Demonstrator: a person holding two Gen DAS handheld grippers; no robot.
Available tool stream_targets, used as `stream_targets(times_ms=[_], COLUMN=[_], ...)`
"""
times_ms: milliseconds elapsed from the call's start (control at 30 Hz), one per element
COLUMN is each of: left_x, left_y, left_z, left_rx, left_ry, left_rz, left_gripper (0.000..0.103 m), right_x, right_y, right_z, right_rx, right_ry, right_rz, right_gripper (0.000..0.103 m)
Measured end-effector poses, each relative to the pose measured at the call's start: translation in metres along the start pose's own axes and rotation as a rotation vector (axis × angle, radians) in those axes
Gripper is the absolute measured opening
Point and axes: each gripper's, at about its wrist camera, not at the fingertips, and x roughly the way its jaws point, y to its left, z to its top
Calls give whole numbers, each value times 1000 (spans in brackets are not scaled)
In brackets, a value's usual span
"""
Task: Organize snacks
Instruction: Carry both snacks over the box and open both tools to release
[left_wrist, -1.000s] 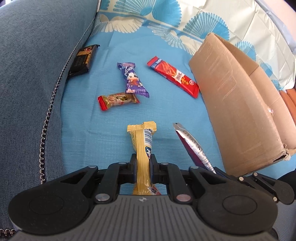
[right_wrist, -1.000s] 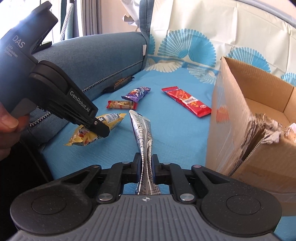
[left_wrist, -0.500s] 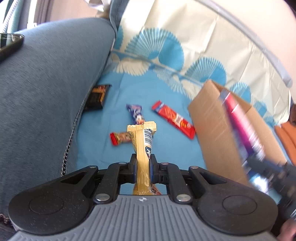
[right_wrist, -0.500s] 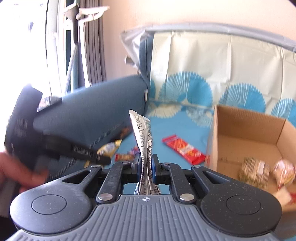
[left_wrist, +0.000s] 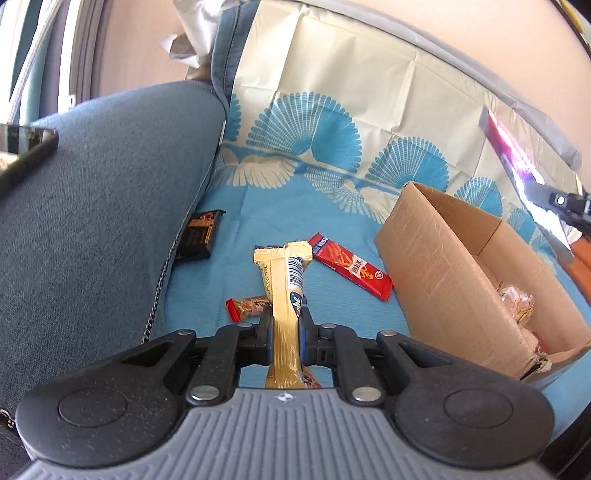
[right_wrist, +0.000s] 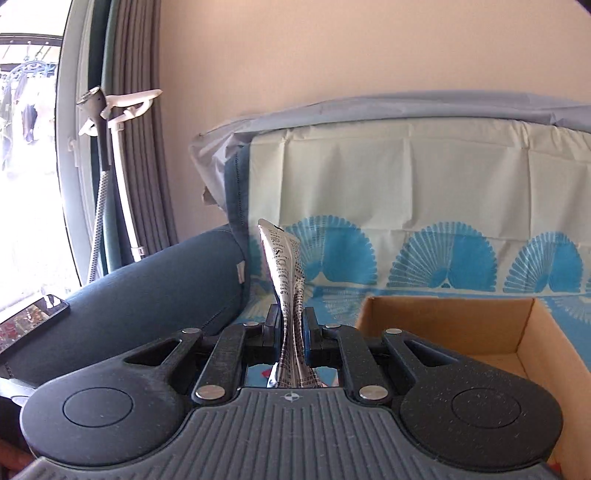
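Left tool (left_wrist: 284, 332) clamps yellow snack bar (left_wrist: 284, 295) upright

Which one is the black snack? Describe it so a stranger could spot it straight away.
Start at the big dark blue sofa cushion left of the turquoise sheet. Where the cushion's zipped edge meets the sheet lies the black snack packet, flat, farthest left of the loose snacks. It is the only black wrapper, with orange print; the long red packet and small red-ended bar lie further right.
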Motion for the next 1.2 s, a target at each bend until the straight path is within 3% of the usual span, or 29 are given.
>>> stream_targets(times_ms=[67, 200, 400, 500, 867, 1067, 1200], left_x=[-2, -3, 3, 7, 40, 61, 68], left_y=[-7, -23, -34, -57, -203, -269, -291], left_z=[-1, -1, 11, 29, 107, 124, 130], left_rx=[38, 106, -34, -42, 44, 144, 161], left_ry=[-20, -38, 20, 15, -76, -94, -104], left_rz=[24, 60, 39, 22, -185, -260, -289], left_gripper=[13, 13, 13, 13, 13, 13, 13], right_x=[2, 2, 6, 2, -18, -21, -21], right_y=[-9, -29, -65, -83, -137, -151, -154], right_z=[-4, 2, 4, 8, 19, 17, 16], right_rx=[12, 46, 124, 166, 252, 286, 287], right_ry=[1, -49, -50, -45, -99, -102, -105], right_rz=[-50, -60, -129, -159, -342, -371, -380], right_gripper=[11, 11, 11, 11, 12, 12, 12])
